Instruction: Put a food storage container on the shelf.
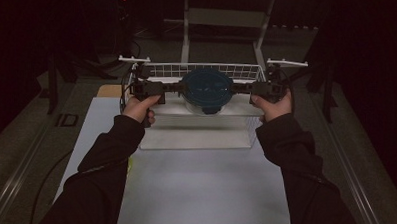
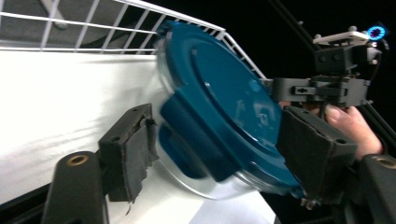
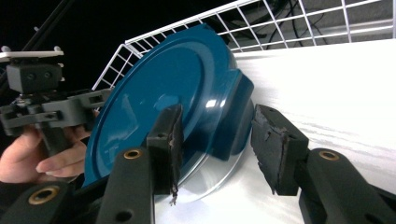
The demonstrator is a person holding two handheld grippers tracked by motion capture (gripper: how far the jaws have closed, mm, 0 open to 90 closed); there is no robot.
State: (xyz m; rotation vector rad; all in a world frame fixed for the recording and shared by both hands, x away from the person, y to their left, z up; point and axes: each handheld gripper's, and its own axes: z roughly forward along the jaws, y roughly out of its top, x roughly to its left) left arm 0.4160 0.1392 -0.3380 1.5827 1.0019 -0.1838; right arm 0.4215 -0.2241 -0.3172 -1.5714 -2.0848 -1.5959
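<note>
A: Where is the blue-lidded container (image 1: 206,89) now?

B: Between the two grippers, above the white wire basket (image 1: 247,135) that sits on the white surface (image 1: 199,192). Its blue lid (image 2: 219,102) has a clip tab, and a clear bowl shows under the rim.

A: And the left gripper (image 2: 212,156)?

B: Its fingers stand apart with the container's edge between them. In the left gripper view one finger (image 2: 128,149) is clear of the lid, with a gap; the other finger (image 2: 313,149) lies against the rim on the far side. So no clamp there.

A: The right gripper (image 3: 222,147)?

B: Also apart. In the right gripper view one finger (image 3: 168,140) lies over the lid's top face, and the other finger (image 3: 278,144) stands just beside the clip tab, not touching. Whether the near finger actually presses on the lid, I cannot tell.

A: The hands?

B: The left hand (image 1: 139,106) and the right hand (image 1: 274,107) grip the handles on either side of the basket.
</note>
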